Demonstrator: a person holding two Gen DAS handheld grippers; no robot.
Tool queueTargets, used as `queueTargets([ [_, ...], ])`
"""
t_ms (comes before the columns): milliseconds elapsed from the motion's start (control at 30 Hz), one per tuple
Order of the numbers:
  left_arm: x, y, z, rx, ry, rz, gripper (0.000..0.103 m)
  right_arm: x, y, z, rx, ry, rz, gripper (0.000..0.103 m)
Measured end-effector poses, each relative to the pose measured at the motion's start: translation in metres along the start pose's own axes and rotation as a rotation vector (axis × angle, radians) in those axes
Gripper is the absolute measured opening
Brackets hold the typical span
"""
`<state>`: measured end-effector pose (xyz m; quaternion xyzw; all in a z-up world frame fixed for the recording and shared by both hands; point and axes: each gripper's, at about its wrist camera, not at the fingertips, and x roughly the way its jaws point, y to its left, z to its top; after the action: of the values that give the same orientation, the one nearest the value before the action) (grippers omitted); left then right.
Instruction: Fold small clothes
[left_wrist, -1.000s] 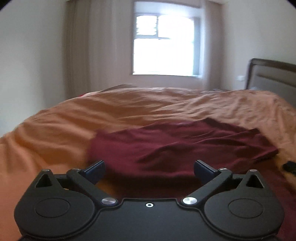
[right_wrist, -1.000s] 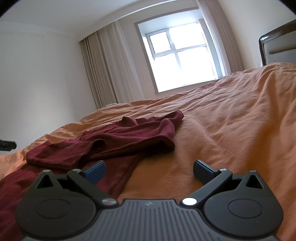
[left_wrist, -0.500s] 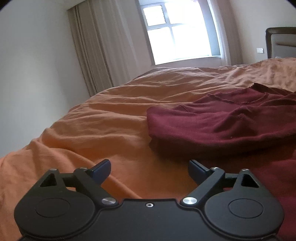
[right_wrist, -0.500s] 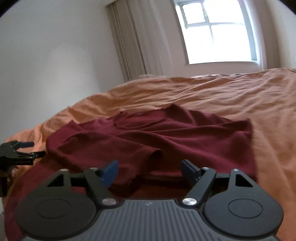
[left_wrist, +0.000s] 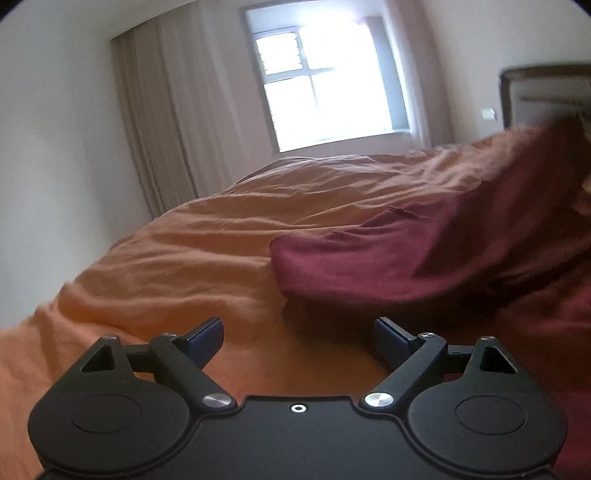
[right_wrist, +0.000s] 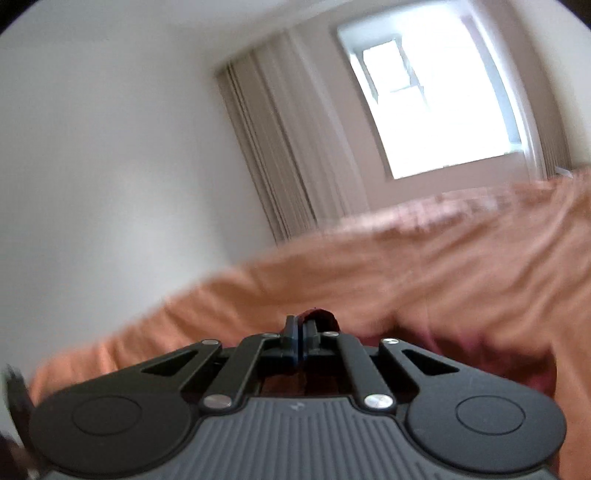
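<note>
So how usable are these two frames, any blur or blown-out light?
Right wrist view: heavy motion smear on the bedspread, only the right claw sharp. Left wrist view: sharper, maroon shirt softens at the right edge. The window is overexposed in both.

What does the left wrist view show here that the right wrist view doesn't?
Left wrist only: the left claw open and empty above the bedspread, and most of the maroon shirt, one side lifted, plus a headboard.
Right wrist only: the right claw shut on a pinch of the shirt; the picture is blurred.
Both: the orange bedspread, the window and the curtain.
</note>
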<state>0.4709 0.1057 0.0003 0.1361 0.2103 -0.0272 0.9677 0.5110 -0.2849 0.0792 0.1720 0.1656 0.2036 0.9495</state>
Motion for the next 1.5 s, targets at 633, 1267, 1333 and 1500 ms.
queueTargets([
  [633,0.018,-0.02,0.029,0.107,-0.052,0.036,0.005,0.007,-0.007,0.033,-0.037,-0.043,-0.053,0.003],
  [1267,-0.008,0.068,-0.009,-0.379,0.079,0.077,0.032,0.019,-0.06,-0.073,0.03,0.289,-0.193,0.018],
  [1333,-0.017,0.066,-0.006,-0.409,0.046,0.05,0.047,0.015,-0.058,-0.073,0.019,0.269,-0.205,0.045],
  [1500,-0.008,0.06,0.012,-0.493,-0.04,-0.081,0.072,0.008,-0.049,-0.074,-0.028,0.223,-0.202,0.07],
])
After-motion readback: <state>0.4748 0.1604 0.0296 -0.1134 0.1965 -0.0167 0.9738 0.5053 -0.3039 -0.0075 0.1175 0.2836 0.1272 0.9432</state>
